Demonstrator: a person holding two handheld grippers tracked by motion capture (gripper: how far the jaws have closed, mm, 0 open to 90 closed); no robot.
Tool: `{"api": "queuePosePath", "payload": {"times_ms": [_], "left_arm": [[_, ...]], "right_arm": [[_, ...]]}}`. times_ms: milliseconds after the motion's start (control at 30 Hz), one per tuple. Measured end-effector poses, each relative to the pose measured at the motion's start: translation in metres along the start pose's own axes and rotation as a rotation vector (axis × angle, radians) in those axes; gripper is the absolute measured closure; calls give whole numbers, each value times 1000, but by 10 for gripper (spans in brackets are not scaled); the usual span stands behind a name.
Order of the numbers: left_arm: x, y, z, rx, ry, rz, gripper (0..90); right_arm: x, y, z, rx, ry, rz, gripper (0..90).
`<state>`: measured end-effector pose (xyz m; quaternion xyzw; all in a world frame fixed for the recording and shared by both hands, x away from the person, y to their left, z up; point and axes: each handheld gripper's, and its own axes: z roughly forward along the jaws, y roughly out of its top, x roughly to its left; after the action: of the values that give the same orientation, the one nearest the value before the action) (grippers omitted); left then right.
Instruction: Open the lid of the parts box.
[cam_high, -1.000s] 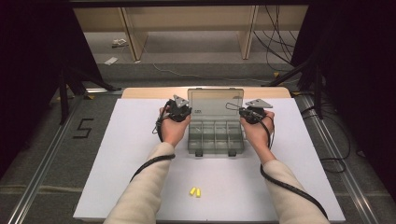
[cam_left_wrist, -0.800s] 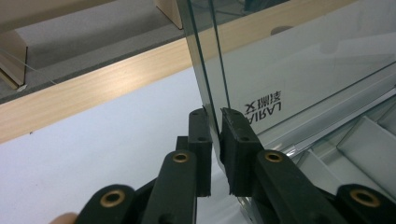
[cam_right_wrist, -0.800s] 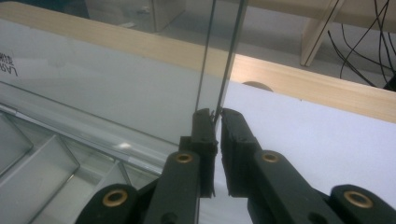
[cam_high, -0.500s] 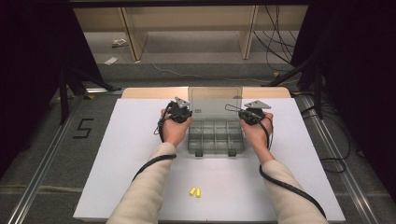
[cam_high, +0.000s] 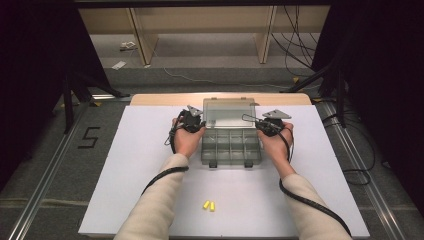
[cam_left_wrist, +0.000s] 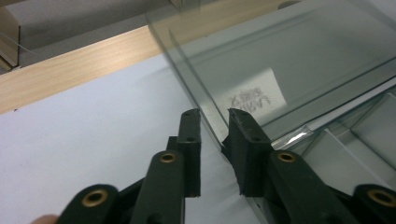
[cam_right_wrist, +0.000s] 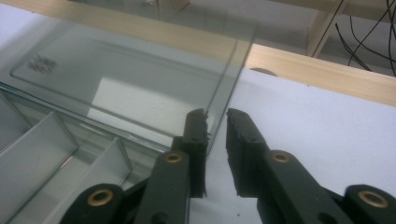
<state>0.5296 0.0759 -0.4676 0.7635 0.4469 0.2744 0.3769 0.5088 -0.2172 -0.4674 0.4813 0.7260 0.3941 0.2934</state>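
A clear plastic compartment box (cam_high: 230, 148) sits at the middle of the white table, its lid (cam_high: 229, 112) raised and leaning back. In the high view my left gripper (cam_high: 196, 120) is at the lid's left edge and my right gripper (cam_high: 260, 122) at its right edge. In the left gripper view the lid (cam_left_wrist: 280, 60) has its thin side edge between the jaws of my left gripper (cam_left_wrist: 215, 114), with a gap on both sides. In the right gripper view the lid (cam_right_wrist: 140, 79) runs its edge down between the jaws of my right gripper (cam_right_wrist: 215, 113), close to the left jaw. Both pairs of jaws have just been opening.
Two small yellow pieces (cam_high: 209, 205) lie on the white table surface (cam_high: 125, 175) near the front edge, between my forearms. A wooden strip (cam_high: 160, 99) borders the table's far side. The box's compartments (cam_right_wrist: 46, 149) look bare where I can see into them.
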Motion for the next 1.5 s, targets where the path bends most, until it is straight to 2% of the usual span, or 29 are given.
{"api": "queuePosePath", "payload": {"times_ms": [100, 133, 167, 200, 233, 267, 300, 333, 367, 400, 433, 467, 500, 567, 600, 633, 667, 700, 733, 767, 967, 1100, 1233, 1267, 1500], "left_arm": [[0, -1, -12, -40, -25, -34, 632], [0, -1, -17, -45, -42, -44, 591], [0, -4, -29, -51, -77, -48, 504], [0, -4, -29, -51, -77, -48, 469], [-1, -6, -35, -58, -81, -48, 469], [-1, -9, -41, -60, -87, -46, 429], [0, -15, -53, -57, -115, -55, 336], [0, -15, -53, -57, -115, -55, 276], [0, -23, -65, -58, -123, -54, 222], [0, -23, -65, -58, -123, -54, 186], [0, -27, -72, -62, -133, -49, 152], [0, -32, -79, -68, -142, -47, 152], [-1, -37, -86, -66, -142, -46, 135], [-2, -46, -99, -74, -153, -41, 30], [-3, -52, -106, -80, -162, -36, 0], [20, -45, -111, -115, -122, 328, 0], [22, -47, -116, -133, -163, 400, 0], [20, -52, -122, -139, -166, 394, 0], [16, -58, -129, -143, -166, 350, 0], [12, -63, -135, -141, -164, 325, 0], [-7, -89, -162, -126, -200, 342, 0], [-10, -100, -171, -118, -202, 341, 0], [-8, -104, -175, -125, -211, 345, 0], [-25, -115, -180, -89, -256, 62, 0], [-25, -116, -181, -93, -248, 68, 0]], "right_arm": [[0, -1, -7, -11, 19, -6, 688], [1, -1, -10, -17, 44, -7, 648], [2, -2, -17, -35, 101, -22, 568], [2, -2, -17, -35, 101, -22, 568], [3, -3, -21, -40, 126, -30, 526], [4, -4, -24, -48, 152, -40, 484], [6, -7, -33, -62, 212, -60, 410], [6, -7, -33, -62, 212, -60, 410], [9, -12, -41, -65, 266, -67, 334], [9, -12, -41, -65, 266, -67, 334], [14, -17, -50, -57, 321, -79, 284], [14, -17, -50, -57, 321, -79, 284], [16, -19, -54, -60, 343, -91, 268], [20, -23, -62, -60, 373, -116, 247], [23, -28, -69, -62, 403, -122, 239], [23, -28, -69, -62, 403, -122, 239], [25, -31, -73, -61, 417, -122, 239], [26, -34, -76, -62, 430, -120, 239], [28, -37, -80, -67, 449, -114, 239], [31, -41, -83, -69, 462, -115, 238], [53, -59, -101, -51, 528, -173, 237], [61, -63, -111, -50, 561, -193, 243], [66, -70, -118, -53, 586, -196, 244], [66, -70, -118, -53, 586, -196, 244], [74, -74, -127, -63, 611, -213, 236]]}}
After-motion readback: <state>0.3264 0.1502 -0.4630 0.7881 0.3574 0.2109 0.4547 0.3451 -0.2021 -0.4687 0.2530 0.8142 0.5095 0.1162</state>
